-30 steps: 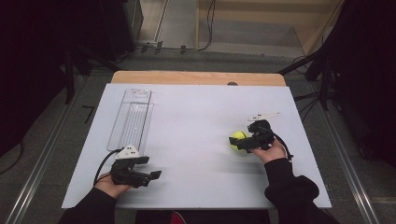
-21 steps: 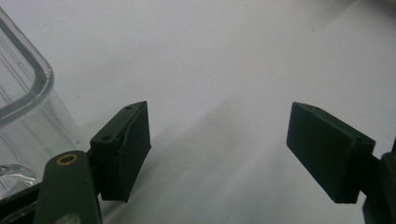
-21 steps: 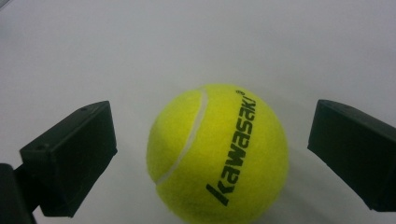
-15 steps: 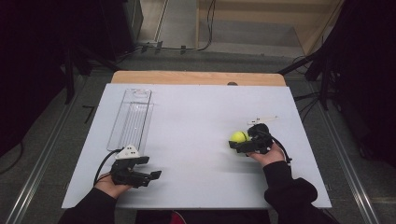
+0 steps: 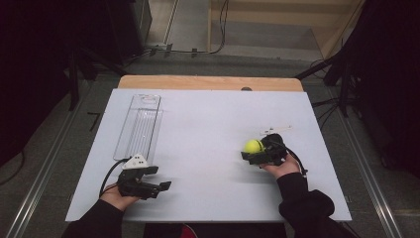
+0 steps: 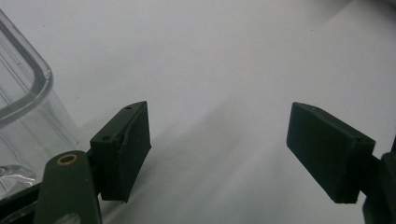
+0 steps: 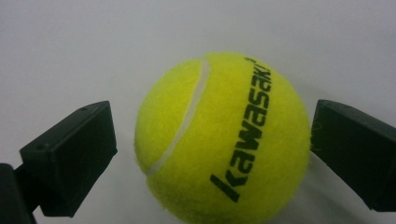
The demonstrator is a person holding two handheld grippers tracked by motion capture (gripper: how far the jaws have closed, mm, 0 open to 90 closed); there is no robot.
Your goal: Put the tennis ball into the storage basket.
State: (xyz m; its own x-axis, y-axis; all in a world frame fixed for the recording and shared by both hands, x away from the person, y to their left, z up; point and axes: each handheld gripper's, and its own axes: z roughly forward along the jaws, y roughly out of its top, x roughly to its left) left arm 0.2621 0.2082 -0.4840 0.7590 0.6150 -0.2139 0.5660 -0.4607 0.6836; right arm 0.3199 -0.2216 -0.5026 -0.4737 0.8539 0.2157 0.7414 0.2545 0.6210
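Lower left of the high view: left tool point(image 5: 159, 178) resting on the white tabletop point(image 5: 208, 124), jaws spread wide and empty, just below a clear plastic tray point(image 5: 138, 126). Right of centre: yellow tennis ball point(image 5: 253, 146) between the parted jaws of the right tool point(image 5: 251, 151), one jaw touching, the other just clear.

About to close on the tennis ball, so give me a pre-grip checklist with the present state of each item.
1. Tennis ball sits between the right gripper jaws: ok.
2. Both jaws touch the ball: not ok; a gap shows at the left jaw in the right gripper view, while the other jaw sits at the ball's edge.
3. Ball rests on the white table: cannot tell, its underside is cut off.
4. Clear plastic tray lies flat at the table's left side: ok.
5. Left gripper is open, nothing between its jaws: ok.
6. Left gripper is near the tray's near end: ok.
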